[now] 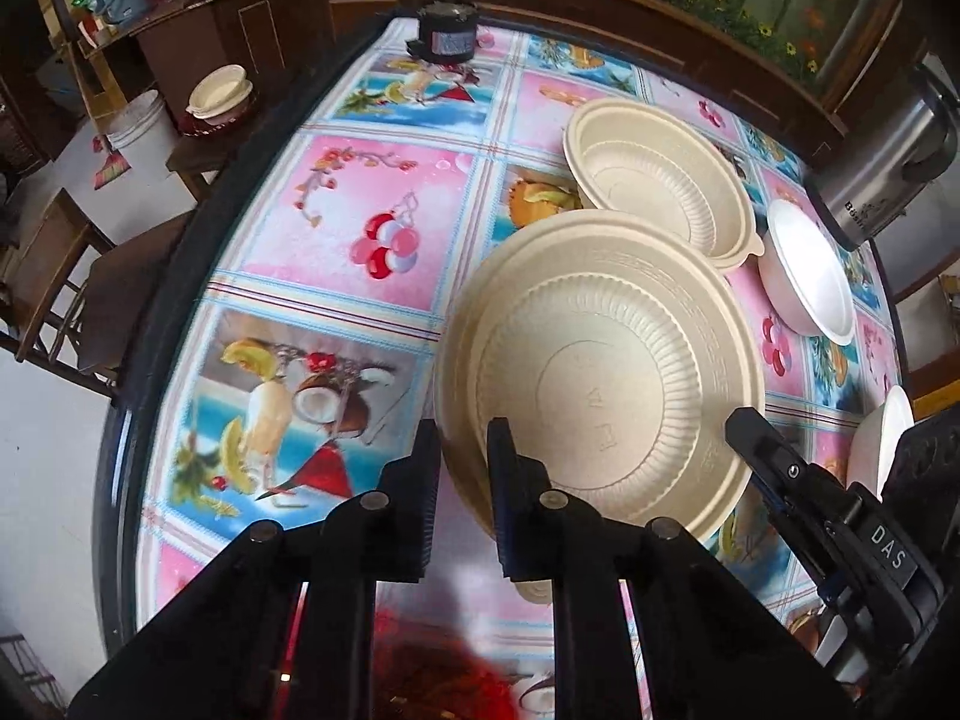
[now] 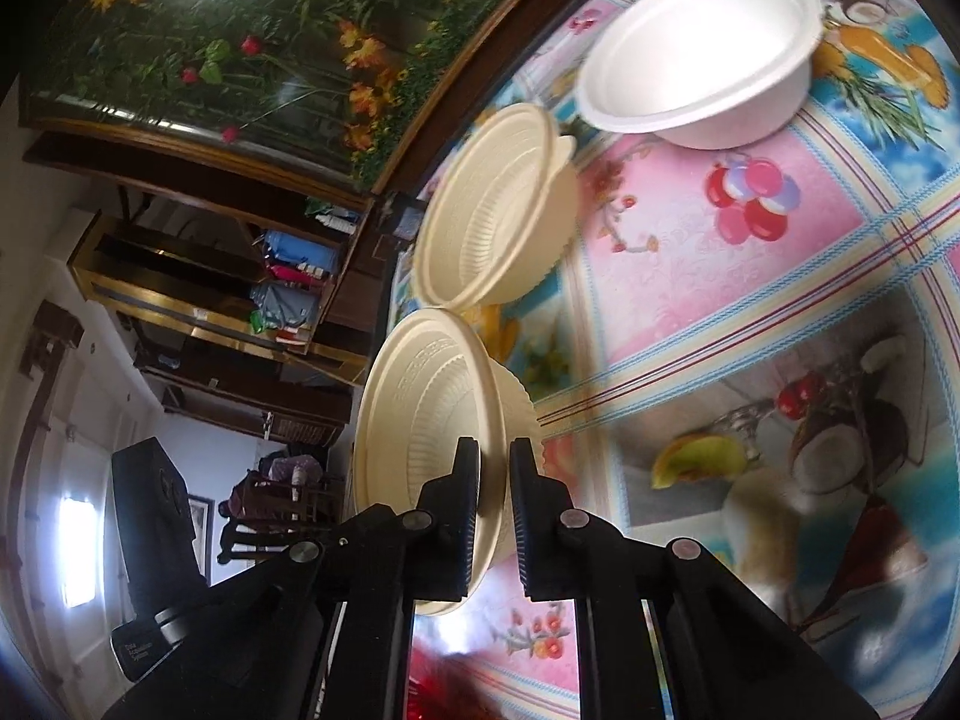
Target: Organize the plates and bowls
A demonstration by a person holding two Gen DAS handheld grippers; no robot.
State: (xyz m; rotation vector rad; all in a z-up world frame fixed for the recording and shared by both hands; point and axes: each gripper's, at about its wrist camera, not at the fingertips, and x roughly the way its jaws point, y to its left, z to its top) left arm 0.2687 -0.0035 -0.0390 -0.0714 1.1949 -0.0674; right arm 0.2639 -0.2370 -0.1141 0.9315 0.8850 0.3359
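A: How is the left gripper posed?
B: Pointing steeply down, its 2 fingers clamped.
A: And the right gripper?
B: Angled gently down, rolled sideways, its 2 fingers likewise clamped together.

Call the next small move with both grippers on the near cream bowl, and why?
Probably lift it and carry it over the other cream bowl to nest it. The left gripper and right gripper are shut on opposite rims of the near cream bowl, and the matching bowl sits open just behind it.
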